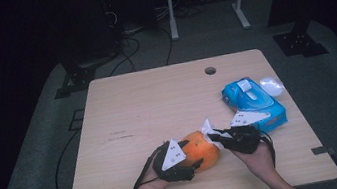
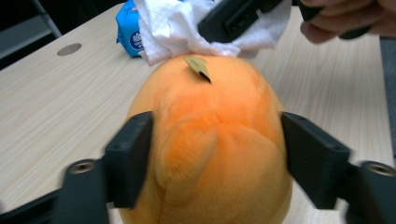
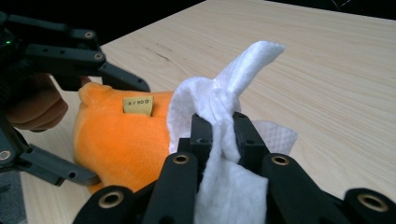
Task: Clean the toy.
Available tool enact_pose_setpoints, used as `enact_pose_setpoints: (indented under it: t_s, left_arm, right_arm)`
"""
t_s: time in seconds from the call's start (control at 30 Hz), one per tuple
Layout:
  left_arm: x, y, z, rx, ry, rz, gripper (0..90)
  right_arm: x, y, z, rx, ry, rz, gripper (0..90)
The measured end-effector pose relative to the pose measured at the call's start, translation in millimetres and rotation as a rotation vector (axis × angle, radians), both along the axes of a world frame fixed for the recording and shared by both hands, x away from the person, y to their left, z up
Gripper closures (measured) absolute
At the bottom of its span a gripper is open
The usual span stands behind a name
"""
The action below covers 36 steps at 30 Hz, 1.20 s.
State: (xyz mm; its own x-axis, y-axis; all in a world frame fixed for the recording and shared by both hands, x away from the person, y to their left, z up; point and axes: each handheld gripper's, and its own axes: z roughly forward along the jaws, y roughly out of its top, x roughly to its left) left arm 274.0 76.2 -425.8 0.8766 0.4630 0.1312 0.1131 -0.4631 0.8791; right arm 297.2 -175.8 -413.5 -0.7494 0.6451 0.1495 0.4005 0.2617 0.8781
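Item: orange plush toy (image 1: pixel 200 153), near edge of worktop (image 1: pixel 157 101), just left of blue wipes pack (image 1: pixel 254 104). I judge it soft, light, compressible. My left gripper (image 1: pixel 187 165) fingers clasp its flanks; right gripper (image 3: pixel 219 135) fingers pinch a limp white wipe (image 3: pixel 233 93) against its top.

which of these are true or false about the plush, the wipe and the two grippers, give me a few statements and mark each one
1. The left gripper clamps the orange plush toy from both sides. True.
2. The right gripper is open and holds nothing. False: its jaws pinch a white wet wipe.
3. The wet wipe touches the plush toy. True.
4. The blue wet wipe pack lies at the table's left edge. False: it lies on the right side, beyond the right gripper.
5. The plush toy carries a small yellowish tag. True.
6. The plush toy is green. False: it is orange.
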Motion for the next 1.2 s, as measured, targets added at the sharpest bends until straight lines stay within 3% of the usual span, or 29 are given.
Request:
enact_pose_setpoints:
  t_s: [0.1, 0.2, 0.27, 0.33, 0.4, 0.47, 0.6, 0.67, 0.77, 0.9, 1.0, 1.2]
  left_arm:
    - [0.9, 0.7, 1.3, -0.012, 0.004, 0.002, 20.6]
    - [3.3, 6.2, -1.6, -0.021, 0.017, 0.001, 29.5]
    - [6.2, 9.3, -3.6, -0.019, 0.017, 0.007, 31.2]
    - [9.9, 13.4, -5.3, -0.031, 0.029, 0.012, 31.5]
    - [12.3, 17.5, -7.2, -0.045, 0.046, 0.013, 31.5]
    - [13.2, 19.2, -8.9, -0.053, 0.061, 0.004, 31.4]
    - [14.8, 22.0, -10.2, -0.061, 0.065, -0.004, 31.0]
    - [16.1, 23.8, -11.3, -0.072, 0.07, -0.005, 30.9]
    - [17.7, 25.5, -12.6, -0.084, 0.084, -0.005, 30.9]
    - [18.9, 28.4, -13.3, -0.094, 0.093, -0.004, 30.7]
    - [19.9, 31.3, -14.0, -0.102, 0.096, 0.01, 30.4]
    - [26.3, 40.7, -14.5, -0.125, 0.128, 0.041, 30.1]
  right_arm:
    - [-6.3, 9.8, 4.7, 0.012, -0.017, 0.047, 80.0]
    - [-6.8, 12.8, 4.2, 0.011, -0.021, 0.069, 80.0]
    - [-1.2, 6.7, 0.9, 0.027, 0.002, 0.049, 79.9]
    - [4.8, 0.1, -5.1, 0.002, 0.006, 0.009, 79.9]
    - [10.7, -7.8, -12.9, 0.012, 0.039, -0.025, 79.9]
    - [11.3, -9.5, -15.7, 0.025, 0.06, -0.028, 80.0]
    - [2.1, 0.7, -5.1, 0.053, 0.017, 0.026, 79.9]
    - [0.3, 4.0, -5.4, 0.04, -0.009, 0.036, 79.9]
    - [7.3, -2.2, -14.9, 0.052, 0.028, 0.008, 79.9]
    - [12.9, -11.4, -26.0, 0.026, 0.07, -0.038, 79.9]
    - [7.7, -8.5, -22.5, 0.029, 0.062, -0.025, 80.0]
    - [-9.4, 8.0, -10.8, 0.046, 0.001, 0.067, 79.7]
